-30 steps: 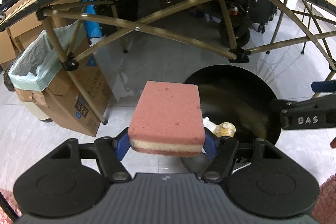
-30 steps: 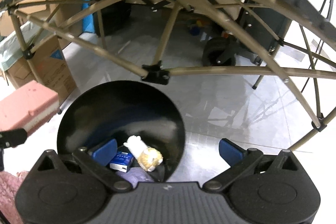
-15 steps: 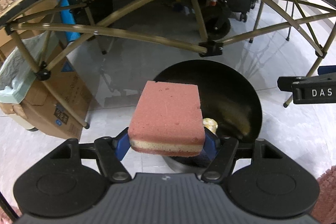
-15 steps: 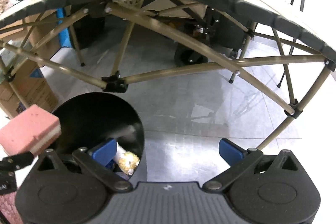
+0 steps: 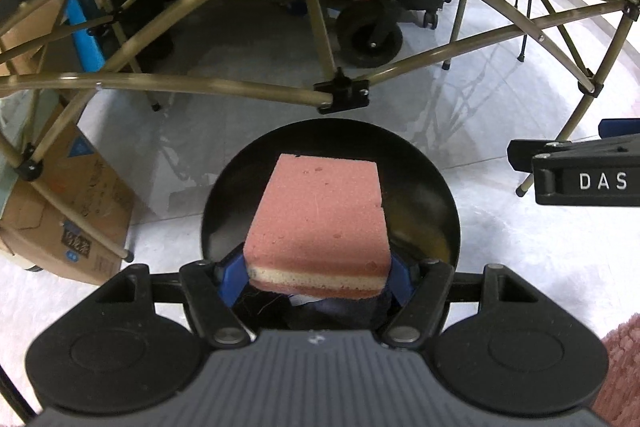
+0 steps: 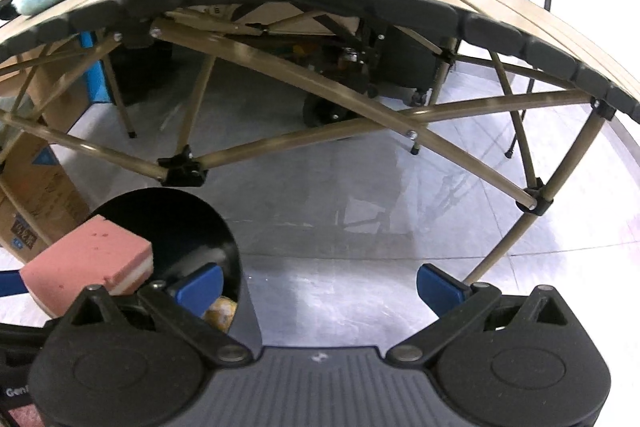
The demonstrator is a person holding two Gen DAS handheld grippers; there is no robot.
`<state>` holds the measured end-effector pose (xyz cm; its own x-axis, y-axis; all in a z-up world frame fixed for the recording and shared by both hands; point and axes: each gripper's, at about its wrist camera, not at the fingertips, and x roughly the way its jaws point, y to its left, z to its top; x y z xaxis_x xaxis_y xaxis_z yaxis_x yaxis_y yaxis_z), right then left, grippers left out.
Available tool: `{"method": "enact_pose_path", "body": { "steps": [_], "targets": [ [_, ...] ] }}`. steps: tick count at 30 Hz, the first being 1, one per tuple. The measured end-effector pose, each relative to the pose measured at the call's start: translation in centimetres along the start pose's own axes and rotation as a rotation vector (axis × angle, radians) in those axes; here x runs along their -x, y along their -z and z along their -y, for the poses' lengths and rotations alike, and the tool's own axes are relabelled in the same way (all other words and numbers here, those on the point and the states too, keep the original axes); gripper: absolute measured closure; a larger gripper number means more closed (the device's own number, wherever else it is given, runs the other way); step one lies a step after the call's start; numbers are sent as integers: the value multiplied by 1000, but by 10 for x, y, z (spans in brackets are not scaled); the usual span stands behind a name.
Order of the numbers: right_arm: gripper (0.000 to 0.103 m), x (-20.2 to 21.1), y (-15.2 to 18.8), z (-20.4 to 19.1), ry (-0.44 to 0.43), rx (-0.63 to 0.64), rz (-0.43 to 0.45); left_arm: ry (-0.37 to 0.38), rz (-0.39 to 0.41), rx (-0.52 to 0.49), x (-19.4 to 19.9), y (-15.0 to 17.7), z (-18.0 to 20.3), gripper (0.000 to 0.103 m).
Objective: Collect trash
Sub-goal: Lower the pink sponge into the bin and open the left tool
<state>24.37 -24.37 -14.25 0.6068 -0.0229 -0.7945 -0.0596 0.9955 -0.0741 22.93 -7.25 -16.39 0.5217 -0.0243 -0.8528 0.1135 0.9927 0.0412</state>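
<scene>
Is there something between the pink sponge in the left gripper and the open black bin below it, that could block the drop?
Nothing visible blocks it. The pink sponge, clamped in the left gripper, hangs over the open mouth of the black bin. The table's frame bars cross beyond the bin's far rim, and the right gripper stays off to the side.

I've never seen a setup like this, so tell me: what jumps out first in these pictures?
A pink sponge clamped between the blue fingers of the left gripper, right above a round black bin on the floor. To its right the right gripper is open and empty, before a folding table.
</scene>
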Motion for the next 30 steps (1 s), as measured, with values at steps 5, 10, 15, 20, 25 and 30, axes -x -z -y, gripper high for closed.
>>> {"method": "enact_pose_path", "body": {
  "steps": [5,10,15,20,25,30],
  "targets": [
    [0,-5,0,2,21,-13,-9,13,-38,8,-14,-4,1,33],
    [0,-10,-1,0,24,-6,-19,16,-71,11,-22,-4,2,33],
    [0,-10,-2,-1,22,-3,-14,17,-74,16,-21,-6,2,31],
    [0,-9,-3,0,24,-9,-11,7,-115,40,-27,-5,-1,2],
    [0,-8,-3,-1,20,-6,-10,15,-151,59,-32,-3,-5,0],
    [0,-9,-3,-2,18,-1,-13,15,-149,57,-32,-3,-6,0]
  ]
}}
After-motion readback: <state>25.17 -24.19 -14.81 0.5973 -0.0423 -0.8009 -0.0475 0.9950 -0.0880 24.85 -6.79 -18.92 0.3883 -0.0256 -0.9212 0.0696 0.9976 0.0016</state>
